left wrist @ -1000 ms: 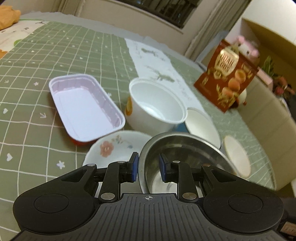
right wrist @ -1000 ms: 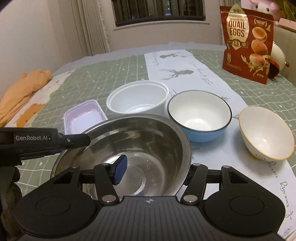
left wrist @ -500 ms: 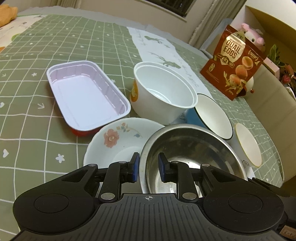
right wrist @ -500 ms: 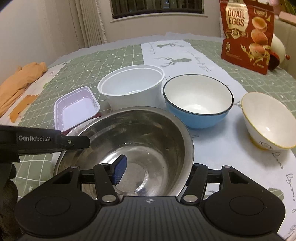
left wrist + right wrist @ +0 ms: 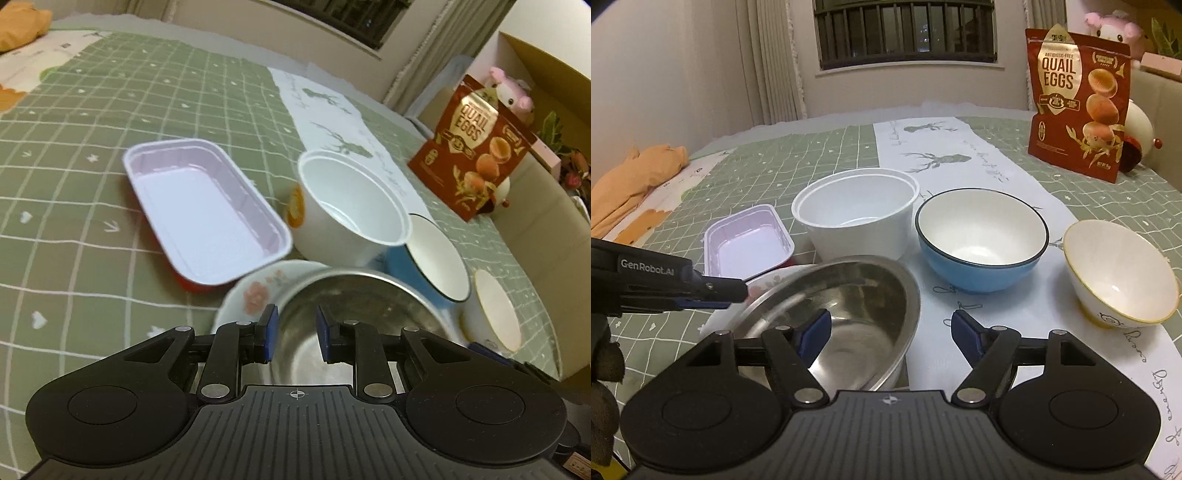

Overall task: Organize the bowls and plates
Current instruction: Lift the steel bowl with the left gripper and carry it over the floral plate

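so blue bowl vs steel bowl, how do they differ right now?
The blue bowl sits level on the white runner; the steel bowl is tilted and overlaps the floral plate. The blue bowl is blue outside, white inside, dark-rimmed; the steel bowl is bare shiny metal and looks wider. Nothing touches the blue bowl; the left gripper straddles the steel bowl's rim. Both look empty.

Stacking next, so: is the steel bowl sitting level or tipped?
Tipped: the steel bowl rim slants, propped on the floral plate.

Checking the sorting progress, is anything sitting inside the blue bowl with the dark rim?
No, the blue bowl with the dark rim shows only its bare white inside in the right wrist view.
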A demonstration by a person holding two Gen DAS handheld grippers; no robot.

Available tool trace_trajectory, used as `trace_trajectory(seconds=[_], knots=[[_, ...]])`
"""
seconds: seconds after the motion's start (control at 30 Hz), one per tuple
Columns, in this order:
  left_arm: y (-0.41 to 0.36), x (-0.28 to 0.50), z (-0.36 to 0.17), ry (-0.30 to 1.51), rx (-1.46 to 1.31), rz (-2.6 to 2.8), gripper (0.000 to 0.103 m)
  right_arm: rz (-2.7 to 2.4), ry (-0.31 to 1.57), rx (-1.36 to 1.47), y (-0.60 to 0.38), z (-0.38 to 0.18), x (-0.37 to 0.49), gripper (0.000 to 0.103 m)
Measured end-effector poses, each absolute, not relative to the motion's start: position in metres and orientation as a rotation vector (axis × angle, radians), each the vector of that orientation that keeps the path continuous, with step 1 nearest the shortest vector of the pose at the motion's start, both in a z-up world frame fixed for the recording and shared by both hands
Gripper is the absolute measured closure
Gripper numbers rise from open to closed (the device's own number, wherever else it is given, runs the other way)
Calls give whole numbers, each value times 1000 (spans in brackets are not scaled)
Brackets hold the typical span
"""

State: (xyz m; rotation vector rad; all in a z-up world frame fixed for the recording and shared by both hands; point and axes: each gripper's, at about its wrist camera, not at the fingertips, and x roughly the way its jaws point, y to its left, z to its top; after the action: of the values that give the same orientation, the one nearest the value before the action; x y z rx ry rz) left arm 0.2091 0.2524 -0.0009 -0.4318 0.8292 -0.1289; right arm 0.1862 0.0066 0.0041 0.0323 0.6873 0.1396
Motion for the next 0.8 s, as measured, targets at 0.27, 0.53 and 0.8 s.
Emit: trace_trajectory(seconds=[0.27, 0.53, 0.8], knots=[[266, 209, -4, 831, -469, -92, 79, 121, 721, 22, 5, -1, 189, 28], [291, 194, 9, 762, -582, -164, 79, 88, 707, 46, -21, -5, 184, 21], [291, 196, -1, 807, -576, -196, 79, 75, 734, 93, -28, -16, 194, 21]])
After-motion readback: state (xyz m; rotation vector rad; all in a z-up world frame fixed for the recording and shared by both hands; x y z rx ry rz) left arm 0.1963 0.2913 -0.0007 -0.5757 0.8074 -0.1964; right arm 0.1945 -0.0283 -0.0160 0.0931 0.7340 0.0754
